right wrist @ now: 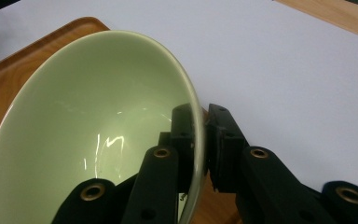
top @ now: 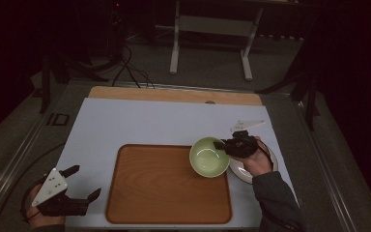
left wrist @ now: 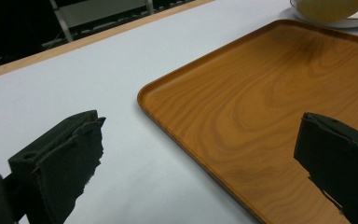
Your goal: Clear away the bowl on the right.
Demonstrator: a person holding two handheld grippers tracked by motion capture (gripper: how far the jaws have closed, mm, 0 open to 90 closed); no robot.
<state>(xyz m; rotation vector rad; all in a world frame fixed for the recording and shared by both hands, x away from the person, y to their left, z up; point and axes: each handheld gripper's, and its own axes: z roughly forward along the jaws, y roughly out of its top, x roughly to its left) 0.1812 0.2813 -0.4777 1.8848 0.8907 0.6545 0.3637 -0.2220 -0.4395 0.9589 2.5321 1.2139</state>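
A pale green bowl [top: 209, 156] hangs tilted over the right edge of the wooden tray [top: 159, 186]. My right gripper [top: 221, 145] is shut on the bowl's rim, one jaw inside the bowl [right wrist: 88, 135] and one outside, with the grip at the right gripper [right wrist: 204, 140]. A white plate [top: 241, 172] lies on the table under that hand, just right of the tray. My left gripper [top: 87, 181] rests at the table's near left corner, open and empty. In the left gripper view its fingers [left wrist: 70, 154] straddle the tray's corner [left wrist: 177, 107] on the white table.
The white table top [top: 149, 121] has a wooden strip along its far edge. A white three-cornered plate [top: 249, 124] lies flat at the far right of the table. Beyond the table are cables and a metal frame on the floor.
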